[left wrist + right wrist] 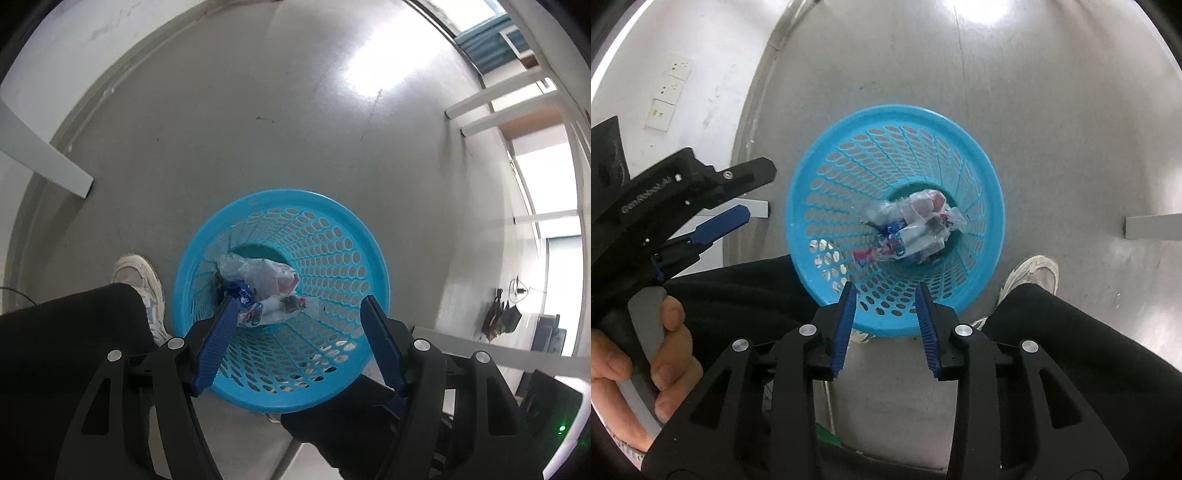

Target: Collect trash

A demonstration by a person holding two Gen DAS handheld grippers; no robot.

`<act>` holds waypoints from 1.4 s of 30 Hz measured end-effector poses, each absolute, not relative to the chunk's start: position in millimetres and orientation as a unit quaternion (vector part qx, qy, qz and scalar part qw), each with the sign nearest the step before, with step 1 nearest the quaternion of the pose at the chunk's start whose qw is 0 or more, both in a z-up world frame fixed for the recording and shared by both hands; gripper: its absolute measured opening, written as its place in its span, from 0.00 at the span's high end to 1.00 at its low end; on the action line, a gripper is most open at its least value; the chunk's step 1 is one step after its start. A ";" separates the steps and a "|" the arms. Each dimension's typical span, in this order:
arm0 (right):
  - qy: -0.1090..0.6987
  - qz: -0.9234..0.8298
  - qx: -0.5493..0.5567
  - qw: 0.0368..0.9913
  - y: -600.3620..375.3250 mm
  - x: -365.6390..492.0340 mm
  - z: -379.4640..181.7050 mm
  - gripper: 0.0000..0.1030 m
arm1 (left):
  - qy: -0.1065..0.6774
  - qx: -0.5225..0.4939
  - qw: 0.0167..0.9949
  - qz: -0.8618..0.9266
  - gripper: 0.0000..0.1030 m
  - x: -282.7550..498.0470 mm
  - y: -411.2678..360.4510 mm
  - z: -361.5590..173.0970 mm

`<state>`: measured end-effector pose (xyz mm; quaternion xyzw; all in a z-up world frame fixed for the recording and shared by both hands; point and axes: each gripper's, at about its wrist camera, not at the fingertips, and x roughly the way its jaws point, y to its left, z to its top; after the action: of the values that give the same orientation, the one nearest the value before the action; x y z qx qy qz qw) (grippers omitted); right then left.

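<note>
a: which step is this?

b: the drop, i'd say. both grippers hang over the blue basket (334, 236), pointing steeply down into it. the left gripper (295, 314) has its 2 fingers spread wide with nothing between them; the crumpled wrappers (264, 291) lie on the basket's bottom, below and just ahead of its left finger.

a: and the other one?

b: the right gripper (885, 288) has its 2 fingers parted, narrower than the left, and nothing pinched. the same trash sits ahead of its fingertips, deep inside the basket, well below them. in that view the left gripper shows off to the left side, held in the person's hand (639, 350).

a: so what does the next move call for?

b: my guess: lift both clear of the rim and look for more litter. i see none lying loose around the basket from here.

a: the surface?

b: a smooth grey floor (258, 122), glossy, with glare from the window (546, 177) beyond the fingers to the right. a white wall with 3 socket plates (666, 96) stands ahead and left of the right fingers. the person's black trouser legs and a pale shoe (142, 284) flank the basket.
</note>
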<state>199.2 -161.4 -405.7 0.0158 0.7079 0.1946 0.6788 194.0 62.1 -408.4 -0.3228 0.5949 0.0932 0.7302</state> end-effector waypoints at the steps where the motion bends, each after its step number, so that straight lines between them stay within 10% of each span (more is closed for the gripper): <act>1: 0.702 0.195 0.016 0.685 -162.4 197.0 -399.8 0.69 | 0.595 -0.316 0.733 0.091 0.34 193.1 60.0 -406.4; 26: 0.546 0.204 0.012 0.812 -213.4 91.5 -249.8 0.63 | 0.490 -0.200 0.847 0.044 0.26 91.4 39.7 -271.9; 42: 0.399 0.244 0.018 0.884 -246.3 43.7 -100.2 0.32 | 0.342 -0.077 0.936 0.028 0.06 13.5 7.6 -140.2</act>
<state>43.7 -246.3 -100.2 0.0182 0.3988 0.2440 0.8838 13.5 7.6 -140.2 -0.0774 0.3421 0.0279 0.9360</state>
